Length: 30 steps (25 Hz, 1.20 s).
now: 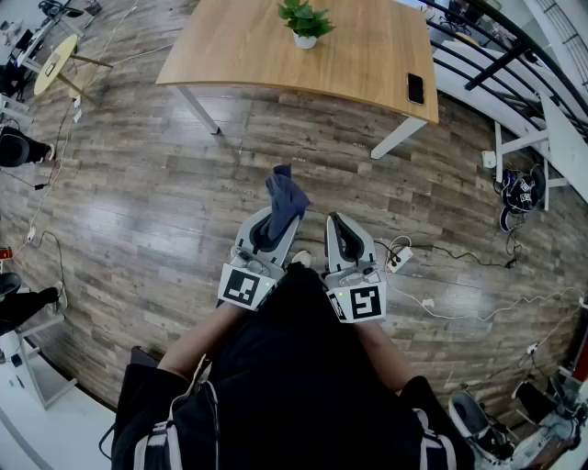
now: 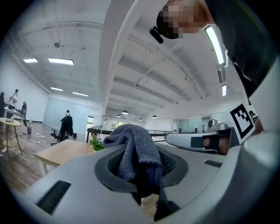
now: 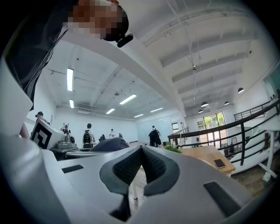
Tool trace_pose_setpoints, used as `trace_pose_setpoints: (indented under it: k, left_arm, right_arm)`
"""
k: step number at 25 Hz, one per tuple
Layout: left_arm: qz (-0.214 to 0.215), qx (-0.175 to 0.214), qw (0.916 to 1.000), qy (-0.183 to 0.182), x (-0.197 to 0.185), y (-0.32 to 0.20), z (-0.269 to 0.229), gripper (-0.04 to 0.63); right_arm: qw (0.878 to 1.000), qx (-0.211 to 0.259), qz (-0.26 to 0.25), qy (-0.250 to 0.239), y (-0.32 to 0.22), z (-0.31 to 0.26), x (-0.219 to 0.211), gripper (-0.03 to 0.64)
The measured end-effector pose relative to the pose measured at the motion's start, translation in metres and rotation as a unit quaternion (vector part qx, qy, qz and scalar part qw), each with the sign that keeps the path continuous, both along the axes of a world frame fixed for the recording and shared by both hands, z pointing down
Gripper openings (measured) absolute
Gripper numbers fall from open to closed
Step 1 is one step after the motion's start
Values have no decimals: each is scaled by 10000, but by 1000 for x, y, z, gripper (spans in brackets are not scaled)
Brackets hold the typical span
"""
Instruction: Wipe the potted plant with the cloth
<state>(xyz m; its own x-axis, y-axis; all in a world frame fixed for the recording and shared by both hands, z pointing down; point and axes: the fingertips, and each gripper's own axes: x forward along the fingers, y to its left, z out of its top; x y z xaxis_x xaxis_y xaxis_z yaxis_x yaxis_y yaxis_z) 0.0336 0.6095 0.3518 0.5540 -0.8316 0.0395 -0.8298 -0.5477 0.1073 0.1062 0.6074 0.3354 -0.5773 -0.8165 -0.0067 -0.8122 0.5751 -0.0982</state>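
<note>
cloth (image 2: 133,151), dk blue knit, bunched in left tool (image 2: 141,169); right tool (image 3: 141,158) closed

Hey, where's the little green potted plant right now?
Head view, top centre: the small green plant in a white pot stands on the light wooden table, left of the black phone, far beyond the dark blue cloth.
</note>
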Motion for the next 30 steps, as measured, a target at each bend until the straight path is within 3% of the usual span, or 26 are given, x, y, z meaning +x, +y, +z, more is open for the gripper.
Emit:
trace_pose_setpoints:
  k: [3, 6, 10, 14, 19, 23, 30]
  left_arm:
    - [-57, 115, 9997, 200, -5, -13, -5, 115]
    - [-137, 138, 9998, 99, -14, -23, 0, 115]
    - [-423, -27, 9990, 169, -29, -50, 7, 115]
    - [-389, -72, 9990, 220, -25, -86, 17, 115]
    - [-165, -198, 9993, 264, -17, -146, 33, 115]
    - [-29, -244, 9970, 737, -22, -212, 30, 115]
    - [-42, -319, 9985, 439, -52, -325, 42, 115]
  right_arm:
    - [10000, 16, -36, -37, -6, 2, -1, 17]
    - [9997, -79, -127, -177, -11, 5, 3, 17]
    - [9981, -351, -211, -470, -28, 12, 15, 18]
    - [9985, -337, -116, -417, -53, 18, 28, 18]
    - [9987, -303, -133, -379, -111, 23, 29, 18]
    - [9972, -480, -487, -316, -177, 32, 10, 18]
    - [9957, -578, -676, -243, -294, 26, -13, 18]
